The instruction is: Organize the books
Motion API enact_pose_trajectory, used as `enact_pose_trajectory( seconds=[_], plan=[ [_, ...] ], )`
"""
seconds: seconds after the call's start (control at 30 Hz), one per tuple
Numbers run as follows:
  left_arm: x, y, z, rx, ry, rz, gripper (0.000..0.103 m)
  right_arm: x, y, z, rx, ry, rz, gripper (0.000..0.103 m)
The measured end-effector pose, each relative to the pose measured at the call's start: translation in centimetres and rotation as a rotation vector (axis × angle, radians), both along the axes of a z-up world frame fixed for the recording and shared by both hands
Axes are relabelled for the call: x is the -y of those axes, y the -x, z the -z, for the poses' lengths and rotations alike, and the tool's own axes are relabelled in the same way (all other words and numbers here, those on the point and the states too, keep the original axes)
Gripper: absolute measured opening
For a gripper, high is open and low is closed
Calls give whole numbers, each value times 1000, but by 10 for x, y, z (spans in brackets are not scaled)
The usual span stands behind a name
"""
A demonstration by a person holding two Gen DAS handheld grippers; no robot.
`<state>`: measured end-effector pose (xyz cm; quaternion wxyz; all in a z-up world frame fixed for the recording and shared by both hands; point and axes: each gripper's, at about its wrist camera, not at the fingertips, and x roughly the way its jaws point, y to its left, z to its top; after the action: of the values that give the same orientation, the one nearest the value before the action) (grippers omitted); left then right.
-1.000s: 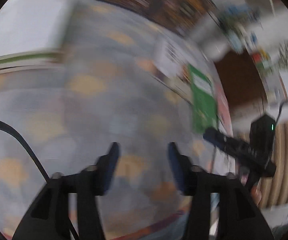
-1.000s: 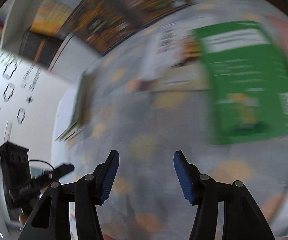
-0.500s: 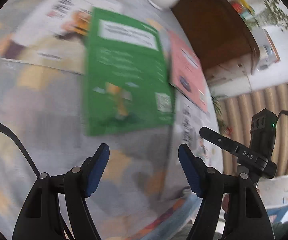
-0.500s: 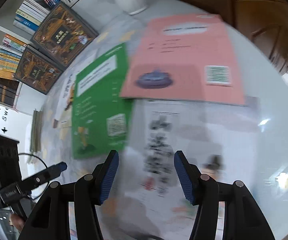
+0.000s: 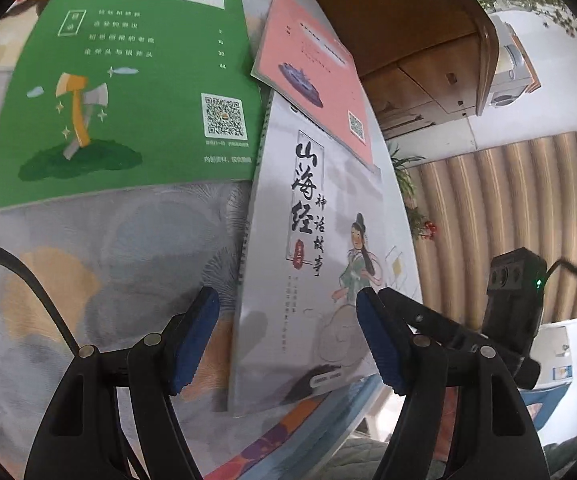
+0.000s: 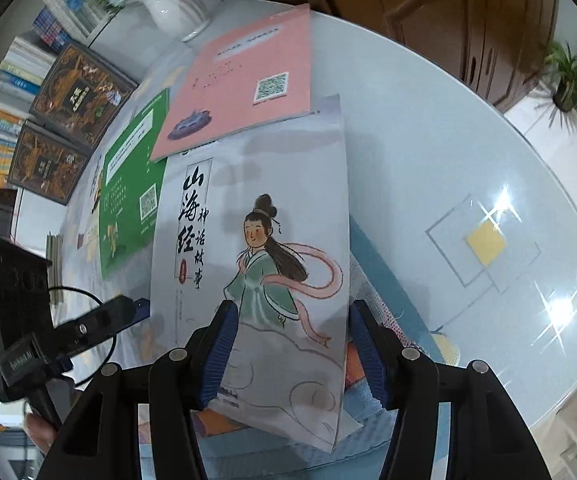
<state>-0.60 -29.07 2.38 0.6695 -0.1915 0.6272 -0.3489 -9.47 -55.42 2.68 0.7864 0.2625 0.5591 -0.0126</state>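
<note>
Patterned tablecloth [image 5: 100, 264] bears green book [image 5: 128, 92], pink book [image 5: 312, 68].

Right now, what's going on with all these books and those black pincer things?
A person holds a two-finger gripper in each hand to tidy books on a table. Both the left gripper and right gripper are open around the near end of the white storybook. The pink book overlaps its far end, with the green book alongside.
</note>
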Motion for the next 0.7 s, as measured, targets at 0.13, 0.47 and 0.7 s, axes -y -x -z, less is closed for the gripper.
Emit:
enact_pose_trajectory(
  seconds=[0.13,0.47,0.7],
  plan=[
    [1,5,5,-12,33,4,69,-10,0,0,9,34,-53,57],
    [-6,54,-9,-16,67,127,66,-74,18,-14,19,105,-347,55],
    [-72,43,-1,-17,-2,-75,64,-57,5,10,-42,-30,-226,55]
  ],
)
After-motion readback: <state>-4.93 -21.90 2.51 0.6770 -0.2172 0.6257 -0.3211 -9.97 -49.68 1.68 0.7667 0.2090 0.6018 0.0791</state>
